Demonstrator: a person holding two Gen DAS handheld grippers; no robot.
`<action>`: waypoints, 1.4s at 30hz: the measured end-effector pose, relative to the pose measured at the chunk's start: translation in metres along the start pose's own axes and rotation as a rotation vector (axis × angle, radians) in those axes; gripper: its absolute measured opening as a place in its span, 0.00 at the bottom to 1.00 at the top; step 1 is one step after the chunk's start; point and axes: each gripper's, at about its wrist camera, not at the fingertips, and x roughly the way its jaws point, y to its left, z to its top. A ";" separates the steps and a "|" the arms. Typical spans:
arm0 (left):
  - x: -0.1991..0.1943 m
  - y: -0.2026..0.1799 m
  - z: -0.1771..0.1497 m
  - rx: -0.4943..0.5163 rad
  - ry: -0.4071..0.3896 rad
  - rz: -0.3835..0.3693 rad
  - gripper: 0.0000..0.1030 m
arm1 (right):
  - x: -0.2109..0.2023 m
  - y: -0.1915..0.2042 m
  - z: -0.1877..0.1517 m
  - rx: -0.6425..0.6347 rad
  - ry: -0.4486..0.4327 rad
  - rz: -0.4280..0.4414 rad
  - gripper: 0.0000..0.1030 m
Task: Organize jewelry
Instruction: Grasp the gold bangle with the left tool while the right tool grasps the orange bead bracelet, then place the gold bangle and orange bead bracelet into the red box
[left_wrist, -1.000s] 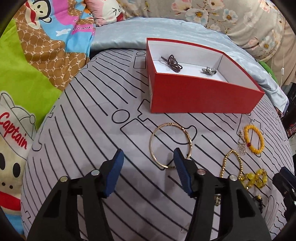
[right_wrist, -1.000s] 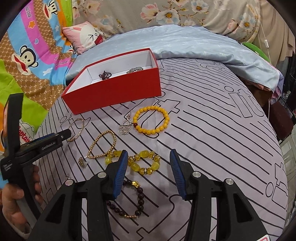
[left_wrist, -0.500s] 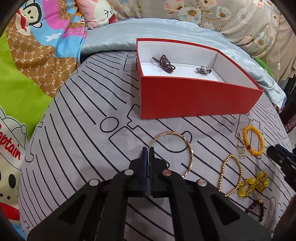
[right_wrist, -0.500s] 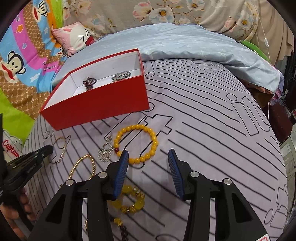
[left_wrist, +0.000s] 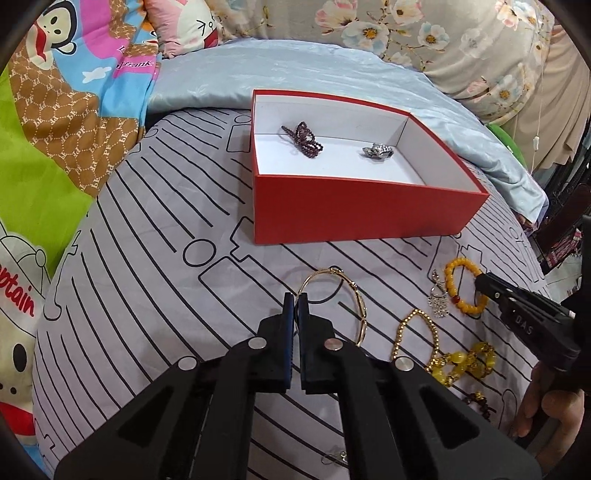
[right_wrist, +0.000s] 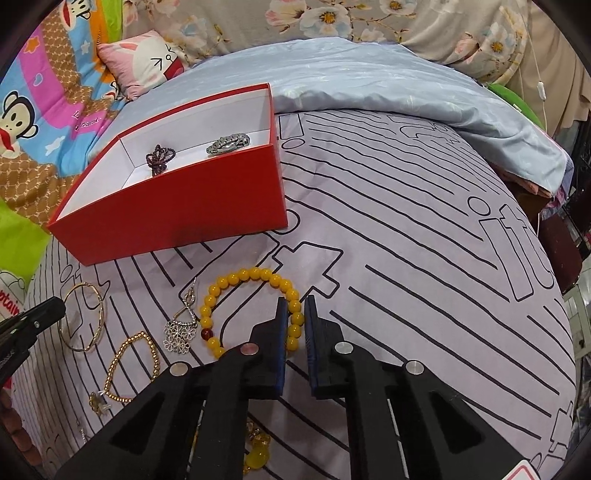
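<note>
Two grippers work over a grey striped bedsheet (right_wrist: 424, 229), and the red box (left_wrist: 354, 210) standing on it serves as the landmark. The left gripper (left_wrist: 295, 301) has its blue pads pressed together on the near-left rim of a thin gold bangle (left_wrist: 341, 295), which lies on the sheet just in front of the box's near wall. The right gripper (right_wrist: 295, 306) is closing its jaws around the right side of a yellow bead bracelet (right_wrist: 255, 306); the beads sit between the pads with a narrow gap showing on either side, so the pads are not yet pressing on them. That bracelet lies in front of the box's near right corner.

Beside the yellow bracelet, on its left and also in front of the box, lies a silver flower pendant (right_wrist: 181, 328). Nearer the camera than the pendant is a gold bead bracelet (right_wrist: 129, 365). A chunky amber bracelet (left_wrist: 463, 363) lies farther still from the box, partly hidden under the right gripper in its own view.

Inside the box, on its white floor, rest a dark purple bead piece (left_wrist: 304, 138) toward the left and a silver chain piece (left_wrist: 376, 150) toward the right, well apart. Behind the box spreads a pale blue quilt (right_wrist: 369, 74).
</note>
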 end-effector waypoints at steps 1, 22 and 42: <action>-0.002 -0.001 0.000 0.001 -0.001 -0.005 0.01 | -0.002 0.000 0.000 0.005 -0.001 0.010 0.08; -0.066 -0.027 0.027 0.055 -0.118 -0.105 0.01 | -0.092 0.005 0.026 -0.001 -0.189 0.100 0.06; -0.002 -0.028 0.133 0.080 -0.175 -0.064 0.01 | -0.023 0.055 0.134 -0.048 -0.151 0.245 0.06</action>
